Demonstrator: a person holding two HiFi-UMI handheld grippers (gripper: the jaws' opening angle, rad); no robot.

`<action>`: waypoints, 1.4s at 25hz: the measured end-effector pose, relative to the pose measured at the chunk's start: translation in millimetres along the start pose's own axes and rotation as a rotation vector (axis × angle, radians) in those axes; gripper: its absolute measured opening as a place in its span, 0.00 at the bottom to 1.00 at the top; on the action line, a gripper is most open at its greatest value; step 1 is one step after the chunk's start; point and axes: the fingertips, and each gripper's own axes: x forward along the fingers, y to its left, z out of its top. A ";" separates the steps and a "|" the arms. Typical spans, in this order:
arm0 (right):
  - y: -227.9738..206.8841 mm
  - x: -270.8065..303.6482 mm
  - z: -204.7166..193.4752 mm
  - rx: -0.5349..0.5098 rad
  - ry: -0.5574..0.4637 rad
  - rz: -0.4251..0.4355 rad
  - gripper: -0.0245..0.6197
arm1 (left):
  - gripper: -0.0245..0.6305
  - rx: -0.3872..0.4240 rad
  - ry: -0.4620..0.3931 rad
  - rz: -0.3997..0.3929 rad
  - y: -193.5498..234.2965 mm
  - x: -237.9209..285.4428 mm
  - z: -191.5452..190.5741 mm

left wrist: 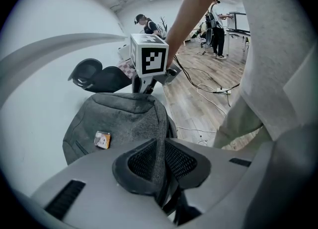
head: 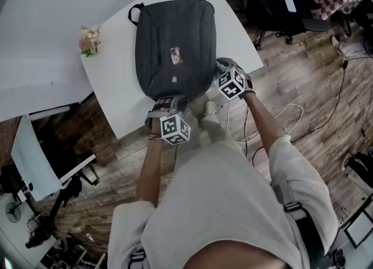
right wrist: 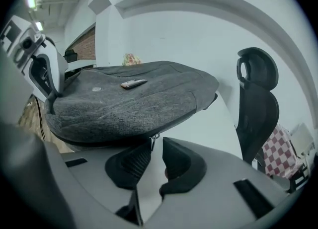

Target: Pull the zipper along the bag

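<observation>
A dark grey backpack [head: 175, 46] lies flat on the white table [head: 111, 81], its bottom end at the table's near edge. My left gripper [head: 170, 103] is at that end, shut on a fold of the bag's fabric [left wrist: 160, 161]. My right gripper [head: 224, 66] is at the bag's near right corner. In the right gripper view the small metal zipper pull [right wrist: 152, 139] hangs from the bag's side seam at the tips, and the pads [right wrist: 133, 162] stand apart with a gap between them. A small orange tag [left wrist: 102, 139] sits on the bag's top face.
A small bunch of flowers [head: 89, 40] stands on the table left of the bag. A black office chair [right wrist: 256, 99] is beyond the bag's far end. Cables [head: 291, 113] trail on the wooden floor to the right. People [left wrist: 146, 24] stand in the room's background.
</observation>
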 end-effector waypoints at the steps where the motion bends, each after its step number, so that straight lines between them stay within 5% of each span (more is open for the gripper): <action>1: -1.2 -1.2 0.6 -0.003 -0.004 -0.011 0.15 | 0.15 0.000 -0.001 0.000 -0.3 -0.1 0.0; 2: -2.7 -2.3 1.1 -0.005 -0.007 -0.022 0.08 | 0.15 0.000 -0.001 -0.001 -0.1 0.1 0.0; 15: 7.3 -16.5 -8.2 -0.161 0.080 -0.056 0.07 | 0.15 -0.077 -0.004 0.007 2.3 6.8 -0.2; 35: 82.1 -49.7 -28.6 -0.055 0.144 0.002 0.08 | 0.15 -0.107 -0.026 -0.011 3.7 13.9 1.7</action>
